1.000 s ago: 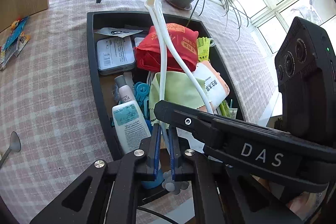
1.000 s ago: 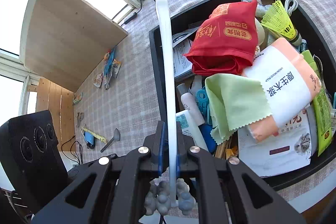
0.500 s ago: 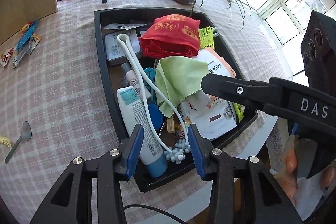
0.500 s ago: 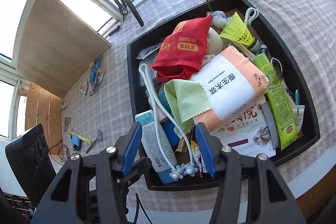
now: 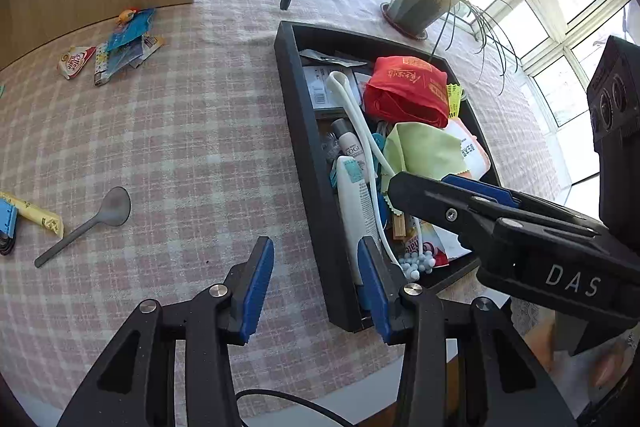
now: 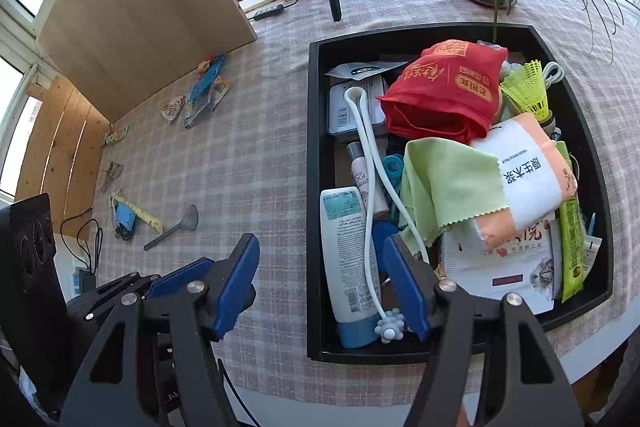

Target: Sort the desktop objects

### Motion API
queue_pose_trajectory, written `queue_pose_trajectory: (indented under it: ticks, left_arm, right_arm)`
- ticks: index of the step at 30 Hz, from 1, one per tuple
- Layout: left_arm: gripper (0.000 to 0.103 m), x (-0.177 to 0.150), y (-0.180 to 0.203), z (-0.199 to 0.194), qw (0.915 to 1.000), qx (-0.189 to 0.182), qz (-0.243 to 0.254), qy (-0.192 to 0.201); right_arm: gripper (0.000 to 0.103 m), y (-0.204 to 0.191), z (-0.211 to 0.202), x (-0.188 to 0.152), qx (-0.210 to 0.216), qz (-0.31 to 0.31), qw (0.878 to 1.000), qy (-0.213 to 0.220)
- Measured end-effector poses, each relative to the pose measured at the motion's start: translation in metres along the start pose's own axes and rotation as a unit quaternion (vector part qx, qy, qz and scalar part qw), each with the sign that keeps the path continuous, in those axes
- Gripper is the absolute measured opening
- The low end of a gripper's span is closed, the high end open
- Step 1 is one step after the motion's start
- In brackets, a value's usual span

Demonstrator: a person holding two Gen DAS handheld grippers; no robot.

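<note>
The white looped cord (image 6: 370,183) with a knobbly ball end lies in the black tray (image 6: 314,187), draped from the flat case at the far end down over the white bottle (image 6: 348,259) to the near wall. My right claw (image 6: 322,283) is opening, nothing between its blue pads, hovering over the tray's near left corner. My left claw (image 5: 316,285) stands half open and empty, straddling the tray's left wall. A red bag (image 6: 444,91), green cloth (image 6: 448,183) and tissue pack (image 6: 524,179) crowd the tray. On the checked surface (image 5: 180,147) to the left lie a grey spoon (image 5: 90,219) and snack packets (image 5: 116,47), well apart.
</note>
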State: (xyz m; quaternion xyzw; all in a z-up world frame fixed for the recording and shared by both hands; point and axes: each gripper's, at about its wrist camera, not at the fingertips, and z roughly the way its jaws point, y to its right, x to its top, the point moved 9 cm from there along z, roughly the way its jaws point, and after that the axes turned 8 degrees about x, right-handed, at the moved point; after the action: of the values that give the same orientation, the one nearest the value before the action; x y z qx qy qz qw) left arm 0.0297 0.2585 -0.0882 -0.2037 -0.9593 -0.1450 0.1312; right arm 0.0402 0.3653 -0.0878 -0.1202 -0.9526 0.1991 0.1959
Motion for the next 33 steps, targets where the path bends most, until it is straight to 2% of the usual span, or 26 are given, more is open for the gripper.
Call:
queue_pose_trajectory:
  ticks: [8, 18, 26, 33]
  left_arm:
    - [0.042, 0.0, -0.057, -0.017, 0.999, 0.026, -0.033, 0.017]
    - [0.042, -0.004, -0.142, -0.043, 0.9937, 0.079, -0.07, 0.04]
    - [0.043, -0.024, -0.208, -0.065, 0.9826, 0.148, -0.095, 0.06]
    - [0.055, -0.04, -0.243, -0.095, 0.9697, 0.201, -0.104, 0.093]
  right_arm:
    - [0.064, -0.046, 0.02, 0.0, -0.008, -0.058, 0.998, -0.02]
    - [0.064, -0.092, 0.04, 0.007, -0.014, -0.083, 0.996, -0.014]
    - [0.064, -0.121, 0.055, -0.005, -0.009, -0.097, 0.995, -0.007]
    - [0.064, -0.144, 0.06, -0.021, -0.023, -0.115, 0.993, 0.016]
